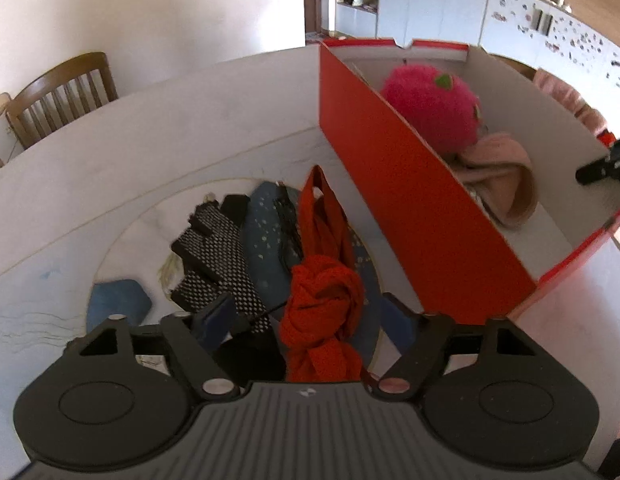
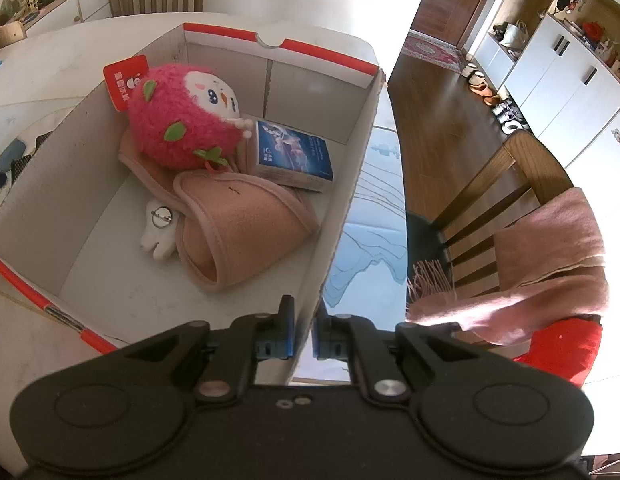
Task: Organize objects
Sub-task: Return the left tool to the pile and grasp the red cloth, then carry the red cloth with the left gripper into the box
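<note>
Red knotted scarf (image 1: 322,304) lies on the worktop (image 1: 157,136) between the left claw's (image 1: 310,320) apart jaws, probably the next grab. Right claw (image 2: 303,334) is clamped on the cardboard box (image 2: 346,184) wall, steadying it; plush toy (image 2: 181,120) sits inside.

Ahead of the left gripper (image 1: 305,320), its own body hides the near end of the knotted red scarf (image 1: 322,312). The blue cloth (image 1: 269,236) beyond lies mostly buried under the dotted black item (image 1: 217,264), whose kind cannot be told.
</note>
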`<act>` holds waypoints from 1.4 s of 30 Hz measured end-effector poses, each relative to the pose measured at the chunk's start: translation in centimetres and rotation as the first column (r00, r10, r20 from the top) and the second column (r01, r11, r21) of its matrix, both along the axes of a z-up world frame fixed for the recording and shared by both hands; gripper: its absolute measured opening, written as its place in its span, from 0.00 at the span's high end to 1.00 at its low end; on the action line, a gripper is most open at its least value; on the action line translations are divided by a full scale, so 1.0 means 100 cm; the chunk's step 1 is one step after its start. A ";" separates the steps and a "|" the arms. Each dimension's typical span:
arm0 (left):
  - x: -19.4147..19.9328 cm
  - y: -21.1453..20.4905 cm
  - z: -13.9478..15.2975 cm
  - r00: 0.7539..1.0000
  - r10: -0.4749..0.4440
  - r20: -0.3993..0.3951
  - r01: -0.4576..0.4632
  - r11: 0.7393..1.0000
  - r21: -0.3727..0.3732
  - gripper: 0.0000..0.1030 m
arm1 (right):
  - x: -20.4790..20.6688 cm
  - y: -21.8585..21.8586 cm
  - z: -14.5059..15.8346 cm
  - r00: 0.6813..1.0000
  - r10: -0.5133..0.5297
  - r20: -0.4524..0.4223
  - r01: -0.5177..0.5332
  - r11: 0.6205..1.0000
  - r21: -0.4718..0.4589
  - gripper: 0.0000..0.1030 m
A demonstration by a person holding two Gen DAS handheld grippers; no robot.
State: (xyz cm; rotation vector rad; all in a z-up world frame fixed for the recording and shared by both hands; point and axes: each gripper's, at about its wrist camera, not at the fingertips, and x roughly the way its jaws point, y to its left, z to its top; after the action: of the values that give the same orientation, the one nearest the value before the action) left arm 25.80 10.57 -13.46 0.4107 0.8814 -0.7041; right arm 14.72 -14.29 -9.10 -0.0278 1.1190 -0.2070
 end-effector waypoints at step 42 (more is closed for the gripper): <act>-0.026 0.028 0.095 0.998 0.007 0.056 0.003 0.983 -0.185 0.79 | 0.000 0.001 0.000 1.000 0.002 0.001 -0.002 1.000 0.001 0.93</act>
State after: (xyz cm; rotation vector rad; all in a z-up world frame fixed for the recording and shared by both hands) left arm 23.23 13.38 -3.95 0.2627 0.7554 -0.7617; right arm 14.75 -14.23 -9.15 -0.0278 1.1176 -0.2043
